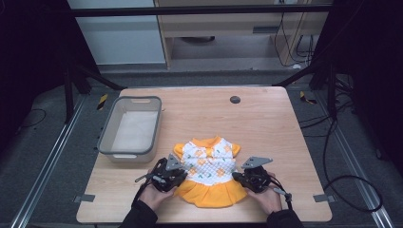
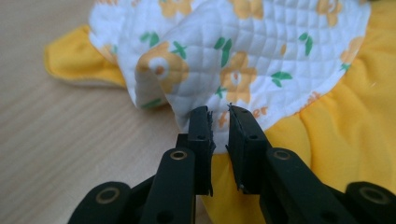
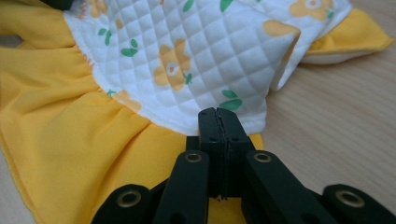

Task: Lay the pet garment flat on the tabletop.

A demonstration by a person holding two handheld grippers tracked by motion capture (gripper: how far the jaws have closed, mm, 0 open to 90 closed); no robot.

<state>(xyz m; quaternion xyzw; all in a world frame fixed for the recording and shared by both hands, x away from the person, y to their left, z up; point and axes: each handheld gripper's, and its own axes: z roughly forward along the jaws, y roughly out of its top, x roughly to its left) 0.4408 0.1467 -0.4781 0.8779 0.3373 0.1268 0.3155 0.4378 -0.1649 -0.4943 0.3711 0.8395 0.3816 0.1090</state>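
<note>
A small quilted white dress with orange flowers and a gathered yellow skirt [image 1: 209, 173] lies flat near the desk's [image 1: 266, 128] front edge, about midway between its left and right edges. Its orange collar points toward the far edge and its hem toward the person, so its long axis runs front to back.

The left tool [image 1: 167, 175] sits at the dress's left side and the right tool [image 1: 253, 176] at its right, each level with the waist seam where the white bodice meets the skirt. Neither hand is nearer; they flank it evenly.

In the left gripper view, the left tool's jaws stand slightly apart, with the edge of the white quilted bodice [image 2: 243, 60] right at their tips; I cannot tell whether cloth is caught between them. In the right gripper view, the right tool's jaws are pressed together at the bodice's edge [image 3: 205, 70], apparently pinching it.

A grey plastic bin [image 1: 108, 137] stands near the desk's left edge, just beyond the dress. With both tools at the waist, my guess is that a fold or lift comes next.
</note>
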